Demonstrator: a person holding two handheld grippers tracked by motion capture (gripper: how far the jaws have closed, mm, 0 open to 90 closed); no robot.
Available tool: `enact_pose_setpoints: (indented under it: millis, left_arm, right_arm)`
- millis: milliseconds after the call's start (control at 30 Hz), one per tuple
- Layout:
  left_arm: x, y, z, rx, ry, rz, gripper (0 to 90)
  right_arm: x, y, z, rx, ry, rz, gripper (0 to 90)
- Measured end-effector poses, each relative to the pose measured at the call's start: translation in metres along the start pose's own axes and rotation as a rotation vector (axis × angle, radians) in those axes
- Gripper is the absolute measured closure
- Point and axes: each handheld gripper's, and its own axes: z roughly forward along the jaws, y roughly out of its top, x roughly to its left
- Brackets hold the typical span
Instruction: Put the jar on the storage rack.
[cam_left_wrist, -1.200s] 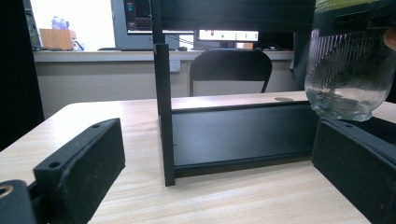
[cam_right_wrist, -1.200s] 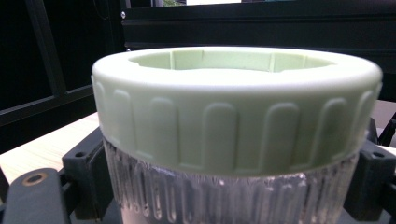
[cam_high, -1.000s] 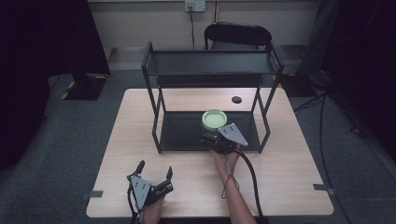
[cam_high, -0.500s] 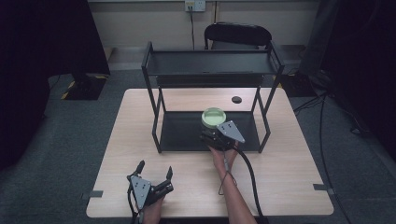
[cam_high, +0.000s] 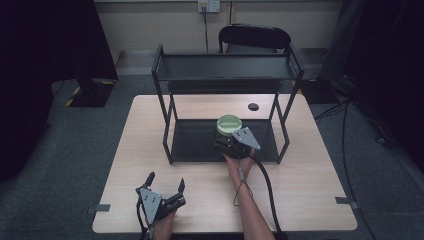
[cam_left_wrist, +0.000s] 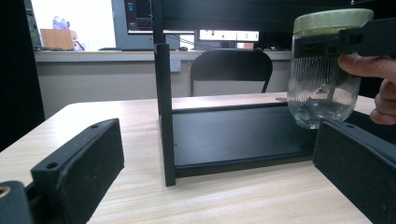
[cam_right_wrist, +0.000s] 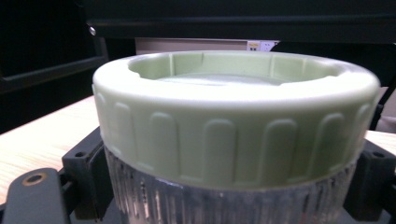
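right claw (cam_high: 231, 141) is clamped just under the pale green lid (cam_right_wrist: 233, 116) of a clear ribbed jar (cam_left_wrist: 323, 88), holding it clear of the lower shelf (cam_high: 200, 142) of the black rack (cam_high: 226, 70) on the bench (cam_high: 310, 180). compared with one second ago, jar and right claw sit slightly nearer the shelf's front edge. left claw (cam_high: 165, 184) remains near the bench's front edge, jaws apart and empty, position unchanged.

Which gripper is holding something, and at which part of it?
The right gripper holds the jar at its neck, just under the green lid. The left gripper is open and holds nothing.
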Motion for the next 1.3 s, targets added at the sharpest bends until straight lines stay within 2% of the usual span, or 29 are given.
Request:
enact_pose_setpoints:
  millis: [167,267,567,667,867,1300]
  left_arm:
    - [0.0,0.0,0.0,0.001,0.003,-0.001,1.5]
    - [0.0,0.0,0.0,0.003,0.006,-0.003,1.5]
    - [0.0,0.0,0.0,0.0,0.007,0.0,1.4]
    - [0.0,0.0,0.0,0.0,0.007,0.0,1.4]
    - [0.0,0.0,0.0,0.0,0.006,0.0,1.4]
    - [0.0,0.0,0.0,0.0,0.006,0.0,1.4]
  right_arm:
    - [-0.003,-0.003,0.003,0.006,-0.012,0.024,11.1]
    - [-0.004,-0.005,0.004,0.003,-0.003,0.037,11.1]
    - [-0.001,-0.01,0.008,0.012,-0.012,0.007,11.1]
    - [-0.001,-0.012,0.009,0.02,-0.01,0.021,11.1]
    - [0.0,-0.014,0.01,0.027,-0.012,0.006,11.1]
    - [0.0,-0.015,0.008,0.03,-0.015,0.005,11.1]
